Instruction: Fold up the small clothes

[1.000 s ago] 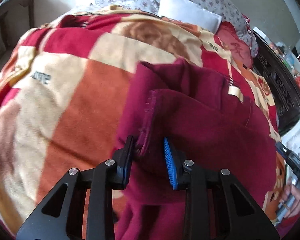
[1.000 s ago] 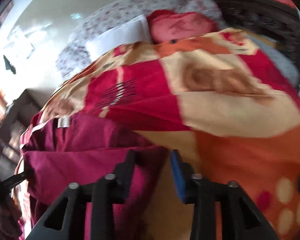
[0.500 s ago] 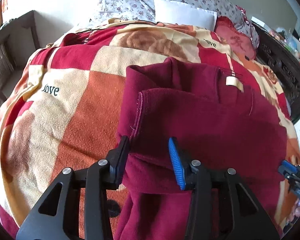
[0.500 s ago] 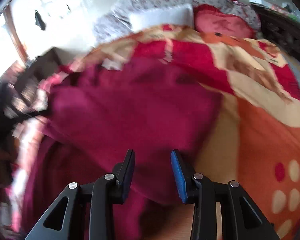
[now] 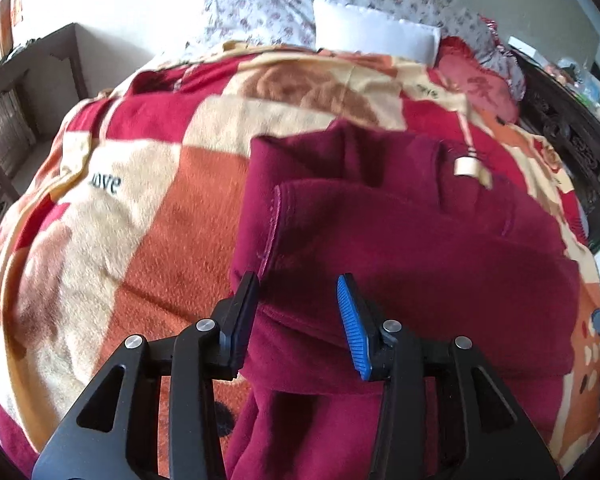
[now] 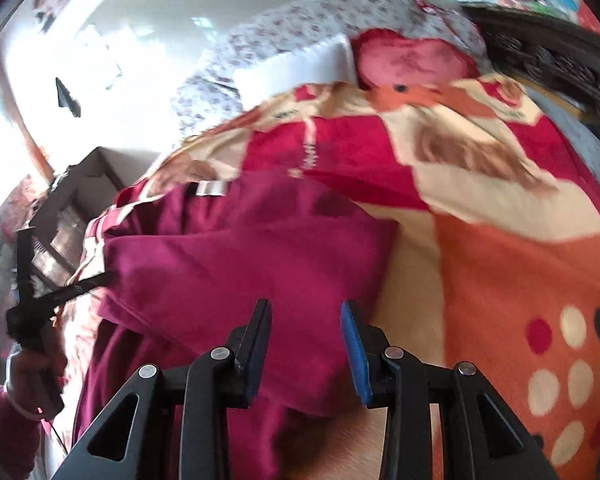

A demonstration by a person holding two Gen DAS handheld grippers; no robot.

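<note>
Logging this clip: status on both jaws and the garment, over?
Left gripper just opened, empty. Right gripper open, empty. Maroon garment folded over on blanket. Nothing in the way.

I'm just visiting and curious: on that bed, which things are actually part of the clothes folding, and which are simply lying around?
Part of the job:
- maroon garment, partly folded
- left gripper, jaws open
- right gripper, jaws open

Just lying about:
- patterned blanket underneath
- white pillow
- red cushion
- floral bedding
</note>
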